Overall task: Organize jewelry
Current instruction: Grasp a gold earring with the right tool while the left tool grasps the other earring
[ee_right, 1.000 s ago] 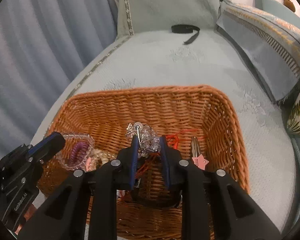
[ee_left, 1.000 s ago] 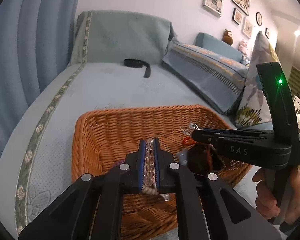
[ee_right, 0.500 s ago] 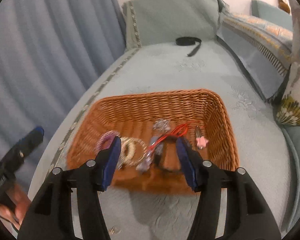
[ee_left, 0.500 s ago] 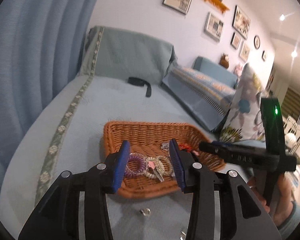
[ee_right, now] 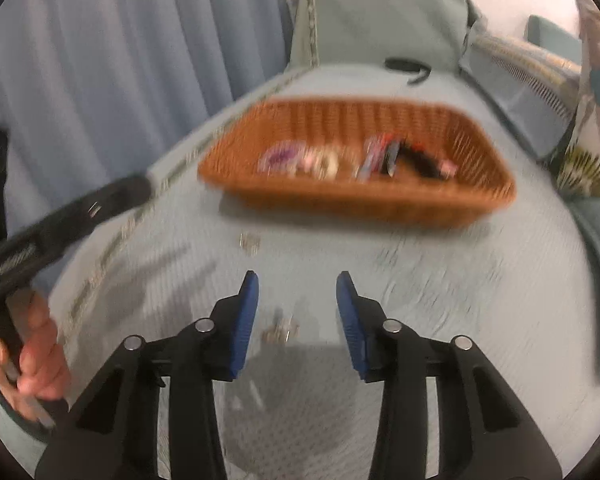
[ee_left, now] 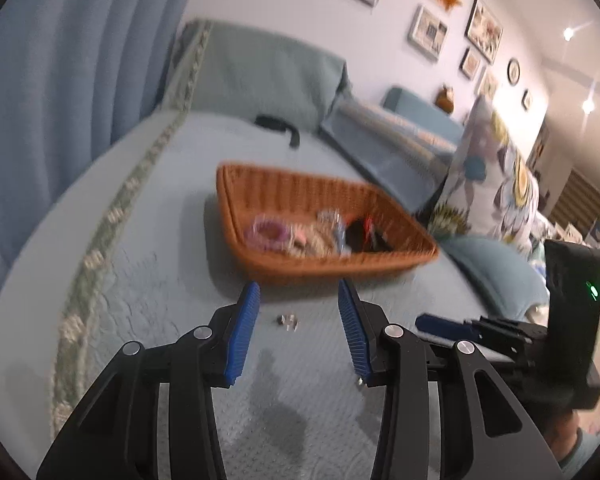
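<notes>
On the pale blue bedspread [ee_left: 148, 280] sat a wicker basket [ee_left: 324, 264], toward 12 o'clock from both tools, holding a blurred heap of jewelry [ee_left: 316, 232]: a purple coiled band [ee_left: 269, 232] at its 9 o'clock side, pale beaded pieces in the middle, and dark and red items toward 3 o'clock. The left tool [ee_left: 296, 320] hovered over the bedspread with its blue-padded fingers [ee_left: 242, 332] spread wide and nothing between them. A small metallic trinket [ee_left: 287, 321] lay on the cover between those fingers, short of the basket's near wall. The right tool [ee_right: 296, 312] was likewise spread apart and carried nothing; a second small shiny piece [ee_right: 280, 330] lay on the bedspread between its fingers, and the first trinket showed at its 11 o'clock, near the basket. In the right wrist view the person's left hand [ee_right: 28, 360] gripped the left tool's handle at 8 o'clock. A black strap [ee_left: 278, 126] rested far back near the headboard cushion [ee_left: 268, 76], and a floral pillow [ee_left: 496, 184] stood at 2 o'clock of the basket.
</notes>
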A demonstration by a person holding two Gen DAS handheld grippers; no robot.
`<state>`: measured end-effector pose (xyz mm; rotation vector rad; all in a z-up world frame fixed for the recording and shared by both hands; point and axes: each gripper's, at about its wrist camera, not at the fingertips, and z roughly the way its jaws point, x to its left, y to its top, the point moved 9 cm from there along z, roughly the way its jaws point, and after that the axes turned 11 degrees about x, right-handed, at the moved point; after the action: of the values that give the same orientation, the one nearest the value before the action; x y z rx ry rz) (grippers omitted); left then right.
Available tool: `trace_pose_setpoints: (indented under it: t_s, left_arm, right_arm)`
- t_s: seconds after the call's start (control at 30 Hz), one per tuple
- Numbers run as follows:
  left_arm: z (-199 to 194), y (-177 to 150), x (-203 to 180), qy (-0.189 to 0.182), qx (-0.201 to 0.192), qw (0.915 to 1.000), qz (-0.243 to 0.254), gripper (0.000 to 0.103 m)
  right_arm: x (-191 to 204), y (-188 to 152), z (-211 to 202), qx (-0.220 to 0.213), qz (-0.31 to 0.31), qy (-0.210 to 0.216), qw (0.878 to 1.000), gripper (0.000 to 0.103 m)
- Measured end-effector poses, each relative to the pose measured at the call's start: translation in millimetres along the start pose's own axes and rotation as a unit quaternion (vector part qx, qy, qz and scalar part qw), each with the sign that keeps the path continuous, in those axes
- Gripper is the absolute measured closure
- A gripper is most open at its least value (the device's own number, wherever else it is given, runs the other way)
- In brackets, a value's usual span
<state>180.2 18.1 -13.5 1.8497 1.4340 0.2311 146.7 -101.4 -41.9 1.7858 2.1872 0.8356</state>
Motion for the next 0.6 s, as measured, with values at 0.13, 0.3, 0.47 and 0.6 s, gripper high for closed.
trace_pose_setpoints:
  t_s: [0.13,0.3,0.47,0.6]
  left_arm:
    - [37,-20,6,-0.013,0.058,0.9982,0.01,0.064]
    - [57,-32,11,0.002,0.087,0.996,0.022,0.064]
    - [66,-31,13,0.007,0.096,0.9951,0.022,0.064]
    - [69,-35,10,0.0,0.108,0.9937,0.031,0.064]
  right_arm:
    - [9,-20,24,0.035,0.0,0.006,0.999,0.066]
    - [16,-30,41,0.049,-0.006,0.005,0.999,0.066]
    - [20,-26,46,0.045,-0.022,-0.019,0.999,0.066]
    - [19,-25,48,0.043,-0.029,-0.044,0.998,0.082]
